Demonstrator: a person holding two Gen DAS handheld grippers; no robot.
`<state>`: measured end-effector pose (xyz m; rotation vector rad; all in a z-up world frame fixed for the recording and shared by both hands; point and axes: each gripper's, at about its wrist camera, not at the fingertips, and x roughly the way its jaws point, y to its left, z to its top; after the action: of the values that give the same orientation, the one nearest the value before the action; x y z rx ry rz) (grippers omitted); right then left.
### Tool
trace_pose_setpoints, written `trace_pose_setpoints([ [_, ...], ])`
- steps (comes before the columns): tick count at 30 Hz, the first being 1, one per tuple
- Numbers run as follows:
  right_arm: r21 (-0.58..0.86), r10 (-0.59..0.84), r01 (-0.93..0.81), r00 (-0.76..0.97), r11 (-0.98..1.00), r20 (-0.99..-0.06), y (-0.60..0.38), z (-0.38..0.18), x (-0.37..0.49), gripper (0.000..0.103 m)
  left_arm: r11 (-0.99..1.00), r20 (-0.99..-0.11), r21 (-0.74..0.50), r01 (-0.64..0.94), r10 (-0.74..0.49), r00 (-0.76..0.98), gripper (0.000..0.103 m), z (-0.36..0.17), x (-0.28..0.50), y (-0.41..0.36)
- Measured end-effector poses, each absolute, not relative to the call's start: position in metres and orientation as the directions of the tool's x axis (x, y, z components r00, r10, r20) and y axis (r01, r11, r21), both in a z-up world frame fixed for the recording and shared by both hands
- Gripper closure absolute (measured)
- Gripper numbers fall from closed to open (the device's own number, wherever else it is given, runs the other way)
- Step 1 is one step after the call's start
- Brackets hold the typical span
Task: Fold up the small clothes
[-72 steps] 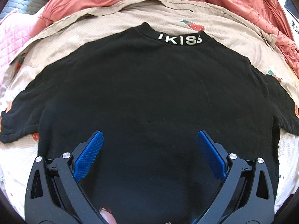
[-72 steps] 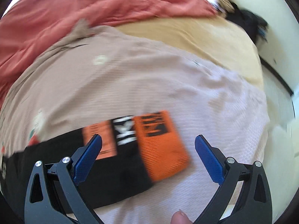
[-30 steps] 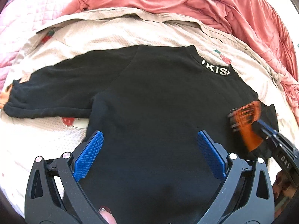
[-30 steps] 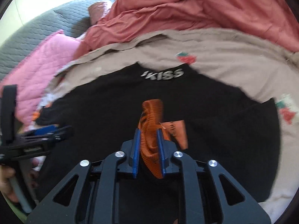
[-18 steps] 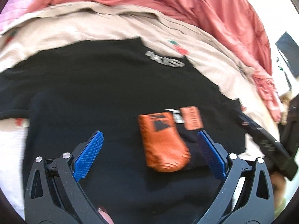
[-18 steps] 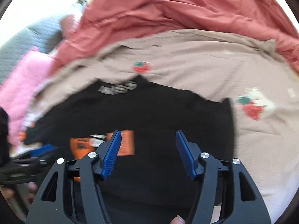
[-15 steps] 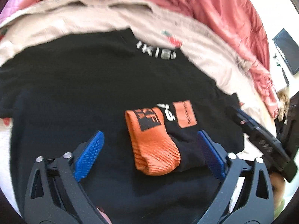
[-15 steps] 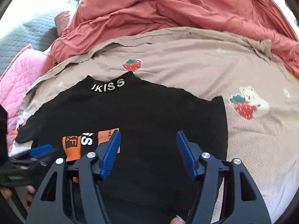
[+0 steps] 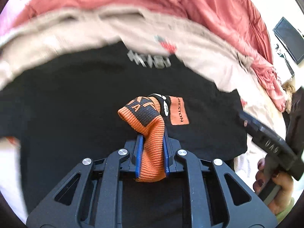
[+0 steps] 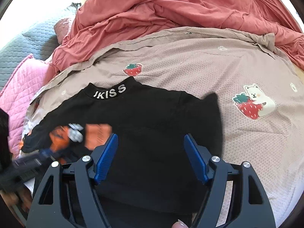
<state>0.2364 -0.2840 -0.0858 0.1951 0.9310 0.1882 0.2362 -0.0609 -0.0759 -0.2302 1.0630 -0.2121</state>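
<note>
A black sweater (image 10: 152, 114) with white lettering on its collar (image 10: 110, 94) lies flat on the bed. Its right sleeve is folded across the body. That sleeve's orange ribbed cuff (image 9: 150, 117) is raised off the sweater. My left gripper (image 9: 152, 135) is closing, and its blue pads press on the cuff from both sides. In the right wrist view the cuff (image 10: 96, 134) and the left gripper (image 10: 38, 157) are blurred at the left. My right gripper (image 10: 151, 148) hovers over the sweater's right half, jaws opening, nothing between them.
A rumpled red duvet (image 10: 171, 9) is heaped at the back of the bed. The beige sheet (image 10: 247, 76) has strawberry prints. A pink quilted pillow (image 10: 19, 87) and a grey quilt (image 10: 22, 43) lie at the left. A hand (image 9: 273, 184) holds the right gripper's handle.
The right gripper let go of the orange cuff, laid it on the sweater and drew away open. The left gripper swung over the cuff and shut on it, lifting it.
</note>
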Motion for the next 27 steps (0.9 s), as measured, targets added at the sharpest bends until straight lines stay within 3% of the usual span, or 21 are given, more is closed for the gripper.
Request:
trace_pose_setpoints([
  [6,0.25,0.247,-0.08,0.598,0.965,-0.762,-0.283,-0.083,0.237,0.032,0.983,-0.825,-0.182,0.019,-0.163,0.542,0.093,-0.039,0.252,-0.001],
  [16,0.19,0.203,-0.087,0.599,0.978,-0.774,-0.278,-0.093,0.238,0.032,0.994,-0.875,-0.112,-0.022,-0.088,0.477,0.093,-0.071,0.27,0.038],
  [23,0.179,0.286,-0.24,0.552,0.954,-0.783,-0.228,-0.112,0.234,0.032,0.99,-0.879,-0.136,-0.027,-0.108,0.463,0.093,-0.085,0.266,0.039],
  [27,0.113,0.236,-0.249,0.549,0.962,-0.802,-0.219,-0.124,0.234,0.033,0.986,-0.862,-0.168,-0.019,-0.138,0.488,0.093,-0.076,0.261,0.038],
])
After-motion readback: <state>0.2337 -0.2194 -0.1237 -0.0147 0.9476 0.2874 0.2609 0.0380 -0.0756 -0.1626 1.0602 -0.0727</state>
